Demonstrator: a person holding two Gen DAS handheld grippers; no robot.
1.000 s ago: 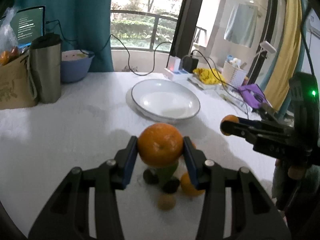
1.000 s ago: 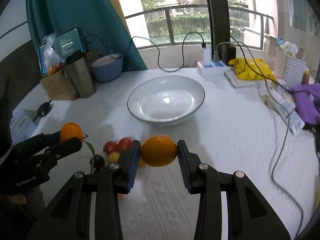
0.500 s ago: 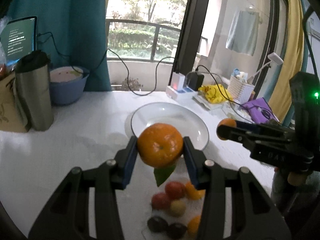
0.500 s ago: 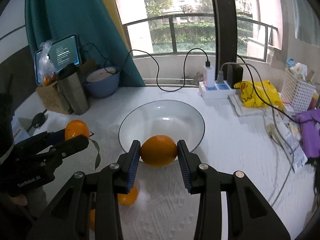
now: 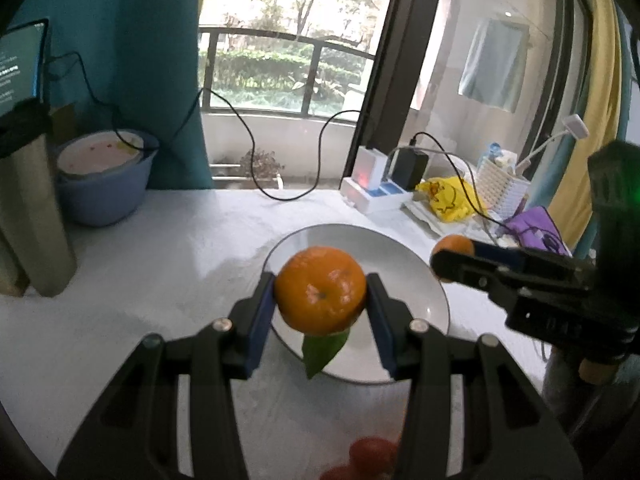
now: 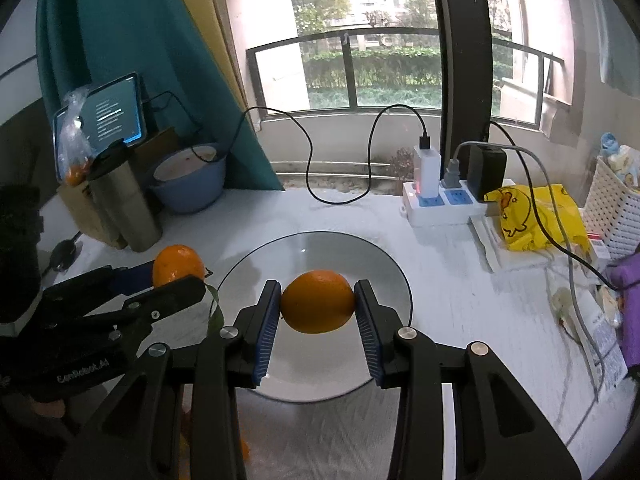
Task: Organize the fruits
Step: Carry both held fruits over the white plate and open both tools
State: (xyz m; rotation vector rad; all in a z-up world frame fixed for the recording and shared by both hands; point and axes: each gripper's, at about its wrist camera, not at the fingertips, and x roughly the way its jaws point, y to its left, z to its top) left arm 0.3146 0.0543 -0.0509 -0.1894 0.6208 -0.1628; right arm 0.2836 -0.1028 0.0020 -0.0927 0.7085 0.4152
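The left gripper (image 5: 320, 304) is clamping a leafy tangerine (image 5: 320, 290) between its blue pads, holding it above the near rim of a white plate (image 5: 416, 280). The right gripper (image 6: 318, 308) is pinching an orange (image 6: 318, 301) over the plate's middle, both fruits hanging clear of the white table (image 6: 440, 264), side by side

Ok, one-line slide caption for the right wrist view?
Right gripper holds an orange above the white plate; left gripper alongside with another.
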